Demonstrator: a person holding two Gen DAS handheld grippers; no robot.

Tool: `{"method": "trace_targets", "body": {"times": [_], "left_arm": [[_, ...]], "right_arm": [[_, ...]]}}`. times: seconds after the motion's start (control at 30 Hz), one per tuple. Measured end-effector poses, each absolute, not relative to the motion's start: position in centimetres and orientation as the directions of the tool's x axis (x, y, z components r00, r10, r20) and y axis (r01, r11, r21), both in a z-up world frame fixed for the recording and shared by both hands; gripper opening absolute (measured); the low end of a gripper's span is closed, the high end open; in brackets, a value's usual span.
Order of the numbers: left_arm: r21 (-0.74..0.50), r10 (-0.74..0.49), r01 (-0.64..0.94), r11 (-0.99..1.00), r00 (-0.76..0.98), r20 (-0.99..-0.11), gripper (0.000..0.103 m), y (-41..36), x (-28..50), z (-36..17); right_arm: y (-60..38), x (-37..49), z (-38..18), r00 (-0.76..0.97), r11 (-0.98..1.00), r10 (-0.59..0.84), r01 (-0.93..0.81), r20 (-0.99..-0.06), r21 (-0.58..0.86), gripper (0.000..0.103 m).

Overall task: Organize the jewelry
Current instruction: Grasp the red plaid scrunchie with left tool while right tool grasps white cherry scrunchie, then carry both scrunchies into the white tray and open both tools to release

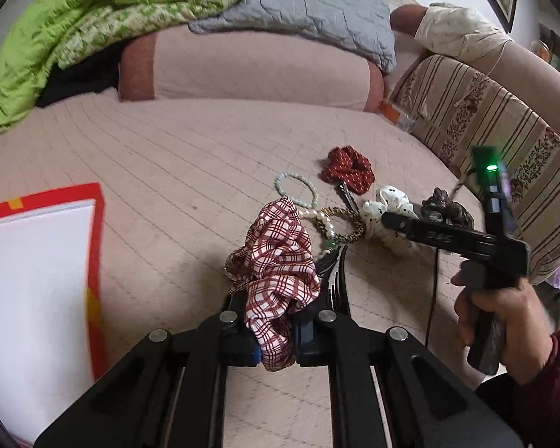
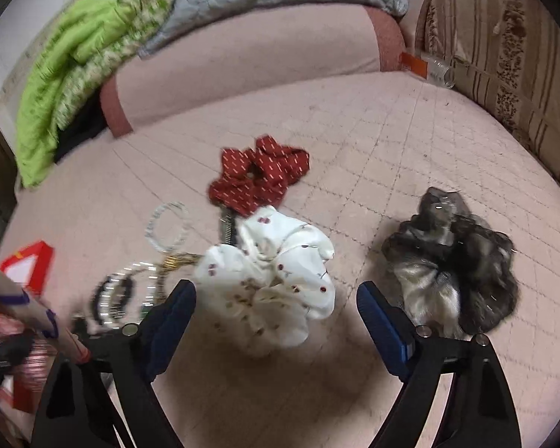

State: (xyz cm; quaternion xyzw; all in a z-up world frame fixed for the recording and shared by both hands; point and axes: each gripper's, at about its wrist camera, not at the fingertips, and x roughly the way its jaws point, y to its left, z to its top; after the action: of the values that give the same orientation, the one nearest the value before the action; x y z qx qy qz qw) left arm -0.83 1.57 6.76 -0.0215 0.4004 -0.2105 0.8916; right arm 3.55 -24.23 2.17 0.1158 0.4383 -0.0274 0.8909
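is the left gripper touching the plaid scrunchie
Touching. The left wrist view shows the left gripper with its jaws shut on the plaid scrunchie, the fabric pinched between the pads.

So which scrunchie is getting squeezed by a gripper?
The red-and-white checked scrunchie, pinched in the left gripper. The white, red and dark scrunchies lie loose.

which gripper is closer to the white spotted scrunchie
Right. The right gripper stands open around the white spotted scrunchie; the left gripper is farther off, shut on the plaid scrunchie.
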Motion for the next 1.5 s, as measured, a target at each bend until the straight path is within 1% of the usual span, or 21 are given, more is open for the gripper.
{"method": "trace_targets", "body": {"times": [0.07,0.13,0.17,0.2,0.23,0.3,0.43,0.67,0.73,0.83,1.07,1.2,1.33,1.5], "left_arm": [[-0.199,-0.383,0.351,0.915,0.597,-0.705,0.011,1.8,-0.8,6.7],[-0.195,-0.374,0.341,0.919,0.605,-0.703,0.011,2.2,-0.7,6.6],[-0.190,-0.368,0.338,0.922,0.609,-0.703,0.011,2.3,-0.7,6.5],[-0.191,-0.368,0.337,0.922,0.610,-0.702,0.011,2.3,-0.6,6.4],[-0.193,-0.367,0.334,0.923,0.612,-0.701,0.011,2.5,-0.6,6.4],[-0.188,-0.361,0.329,0.925,0.618,-0.698,0.011,2.8,-0.7,6.3],[-0.183,-0.351,0.316,0.931,0.637,-0.686,0.011,3.6,-1.0,6.8],[-0.164,-0.324,0.291,0.942,0.673,-0.665,0.011,5.1,-1.8,7.8],[-0.162,-0.316,0.282,0.946,0.683,-0.658,0.011,5.7,-2.0,8.1],[-0.165,-0.304,0.261,0.951,0.698,-0.649,0.011,6.9,-2.2,8.6],[-0.195,-0.278,0.199,0.960,0.723,-0.632,0.011,10.9,-2.3,9.3],[-0.210,-0.257,0.159,0.965,0.741,-0.620,0.011,13.4,-2.4,9.7],[-0.223,-0.229,0.112,0.968,0.754,-0.615,0.011,16.3,-2.3,9.9],[-0.220,-0.172,0.038,0.975,0.757,-0.631,0.011,20.2,-1.0,9.5]], "right_arm": [[-24.3,4.3,1.3,0.585,0.971,0.068,0.147,-0.808,0.188,0.079],[-24.2,4.6,0.7,0.564,0.971,0.080,0.142,-0.822,0.192,0.043],[-24.1,4.5,0.8,0.571,0.973,0.082,0.132,-0.816,0.191,0.033],[-24.0,4.3,1.1,0.577,0.975,0.084,0.121,-0.813,0.187,0.020],[-23.9,4.1,1.4,0.583,0.977,0.079,0.117,-0.809,0.179,0.016],[-23.9,3.4,2.2,0.608,0.978,0.073,0.113,-0.791,0.177,0.014],[-23.8,2.2,4.2,0.676,0.979,0.045,0.118,-0.736,0.169,0.013],[-22.1,0.0,7.6,0.793,0.973,0.091,0.059,-0.602,0.225,0.013],[-21.0,-0.6,8.6,0.819,0.972,0.119,0.018,-0.561,0.233,0.013],[-19.2,-1.6,9.4,0.834,0.966,0.165,-0.029,-0.527,0.258,0.013],[-13.7,-3.6,10.2,0.814,0.941,0.294,-0.154,-0.500,0.303,0.013],[-10.4,-3.3,10.4,0.778,0.919,0.365,-0.213,-0.511,0.332,0.014],[-6.3,-2.9,10.7,0.742,0.903,0.419,-0.279,-0.524,0.326,0.014],[-1.9,-2.0,11.1,0.697,0.881,0.472,-0.346,-0.540,0.323,0.014]]}}
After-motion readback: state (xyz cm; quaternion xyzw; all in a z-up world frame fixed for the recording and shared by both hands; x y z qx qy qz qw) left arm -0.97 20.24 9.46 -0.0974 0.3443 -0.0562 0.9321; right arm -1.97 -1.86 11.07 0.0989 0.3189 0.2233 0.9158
